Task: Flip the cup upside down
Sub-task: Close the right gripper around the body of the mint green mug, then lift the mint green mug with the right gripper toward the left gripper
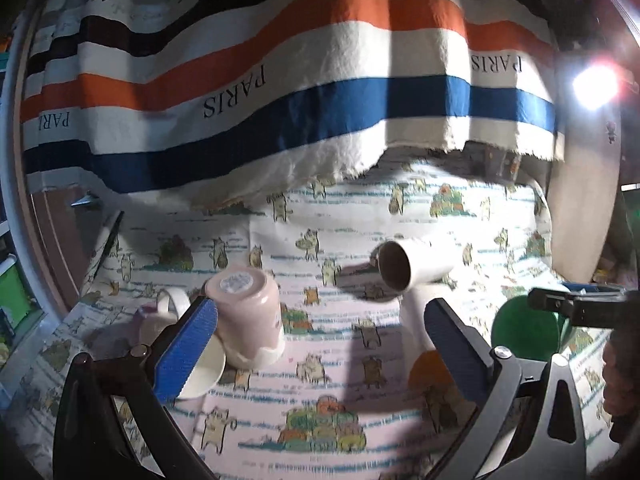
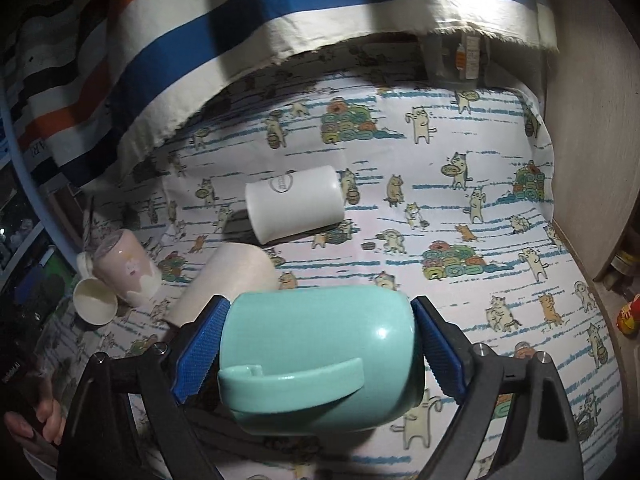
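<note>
My right gripper [image 2: 320,356] is shut on a teal mug [image 2: 320,360], held on its side above the cloth with the handle toward the camera. In the left wrist view that mug looks dark green [image 1: 524,330] at the right. My left gripper [image 1: 320,344] is open and empty. Its left finger [image 1: 188,348] is beside a pink cup [image 1: 246,312] standing upside down; this cup also shows in the right wrist view [image 2: 128,268]. A white cup [image 1: 412,266] lies on its side, mouth toward me, seen too in the right wrist view [image 2: 296,202].
A cream cup [image 2: 230,280] lies on its side near the teal mug. A small cream mug [image 2: 94,300] lies beside the pink cup. A striped PARIS cloth [image 1: 280,80] hangs at the back. A wooden panel [image 2: 592,120] bounds the right side.
</note>
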### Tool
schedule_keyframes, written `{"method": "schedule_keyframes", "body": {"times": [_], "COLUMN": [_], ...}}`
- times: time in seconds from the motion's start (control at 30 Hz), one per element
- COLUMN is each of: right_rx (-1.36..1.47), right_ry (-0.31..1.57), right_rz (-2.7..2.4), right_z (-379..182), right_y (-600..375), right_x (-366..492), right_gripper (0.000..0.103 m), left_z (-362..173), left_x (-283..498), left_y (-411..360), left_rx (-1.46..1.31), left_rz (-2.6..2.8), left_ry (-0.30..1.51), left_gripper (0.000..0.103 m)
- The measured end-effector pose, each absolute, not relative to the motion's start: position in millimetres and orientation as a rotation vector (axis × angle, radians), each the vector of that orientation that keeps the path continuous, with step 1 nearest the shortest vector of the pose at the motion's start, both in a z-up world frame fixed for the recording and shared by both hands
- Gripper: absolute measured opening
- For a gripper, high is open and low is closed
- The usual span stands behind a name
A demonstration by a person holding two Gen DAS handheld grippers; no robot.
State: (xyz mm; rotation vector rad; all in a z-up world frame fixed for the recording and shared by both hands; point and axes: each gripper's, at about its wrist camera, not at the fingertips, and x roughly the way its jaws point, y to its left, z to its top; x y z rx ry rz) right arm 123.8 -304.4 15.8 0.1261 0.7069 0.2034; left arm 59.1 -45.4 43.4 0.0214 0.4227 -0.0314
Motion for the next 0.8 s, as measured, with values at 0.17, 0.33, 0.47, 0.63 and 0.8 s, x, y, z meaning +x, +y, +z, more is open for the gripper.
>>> {"method": "schedule_keyframes", "body": {"times": [0.17,0.33,0.47,0.63,0.8], "right_rx": [0.107,0.075,0.064,0.064,0.074], "right_ry": [0.718,0.723,0.732,0.746,0.773], "right_rz": [0.237,0.267,0.314,0.342,0.355], "right_z": [10.9,9.3,9.5,3.4,-8.1], "right_y": [-281.0,-253.5,-227.8,-202.9,-192.2], "right_x": [107.6,91.3,81.0,81.2,82.9], "right_gripper": [0.091,0.091,0.091,0.091,0.092], "left_z": [30.9,20.8,17.1,11.1,5.6], "left_x": [45.7,32.5,21.5,17.8,13.5], "left_y": [-43.5,-34.7,-29.2,-19.5,-11.8], "left_rx": [0.045,0.0,-0.007,-0.025,-0.033], "left_rz": [-0.029,-0.059,-0.049,-0.037,-0.036], "left_ry": [0.465,0.508,0.501,0.505,0.515], "left_gripper": [0.103,0.103,0.103,0.103,0.103]}}
